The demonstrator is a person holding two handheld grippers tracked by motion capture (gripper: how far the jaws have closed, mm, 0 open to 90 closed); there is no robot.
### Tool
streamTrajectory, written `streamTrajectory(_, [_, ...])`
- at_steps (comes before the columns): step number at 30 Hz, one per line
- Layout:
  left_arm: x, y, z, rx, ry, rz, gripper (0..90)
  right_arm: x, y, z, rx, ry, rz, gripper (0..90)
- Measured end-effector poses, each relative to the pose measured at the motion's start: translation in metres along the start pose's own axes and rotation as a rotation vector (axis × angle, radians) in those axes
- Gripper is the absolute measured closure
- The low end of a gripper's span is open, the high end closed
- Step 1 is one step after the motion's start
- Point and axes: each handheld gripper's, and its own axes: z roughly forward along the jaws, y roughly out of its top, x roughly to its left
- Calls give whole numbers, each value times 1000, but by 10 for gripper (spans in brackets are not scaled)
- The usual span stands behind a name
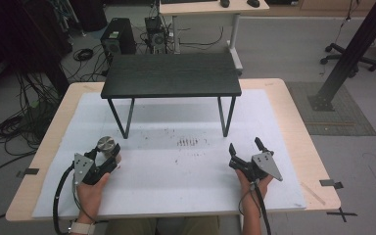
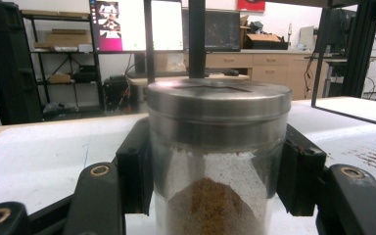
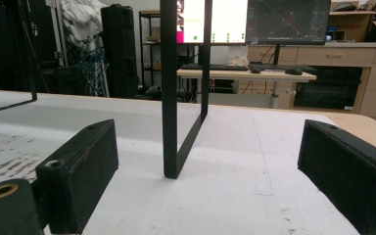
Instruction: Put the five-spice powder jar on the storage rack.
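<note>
A clear jar with a metal lid stands on the white sheet at the left, brown powder heaped in its bottom. My left gripper is shut on the jar, its pads pressed against both sides just under the lid. At the right my right gripper rests open on the sheet with nothing between its fingers. It faces the right leg of the small black table.
The low black table stands on thin legs across the back of the sheet, with open space under it. A patch of dark specks marks the sheet in front of it. Beyond are a desk, monitors and cables.
</note>
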Motion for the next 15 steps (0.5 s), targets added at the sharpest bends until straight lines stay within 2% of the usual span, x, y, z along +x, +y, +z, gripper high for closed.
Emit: streamTrajectory(15, [1, 0, 0, -1, -7, -15, 427, 0, 0, 0, 1, 0, 0, 82])
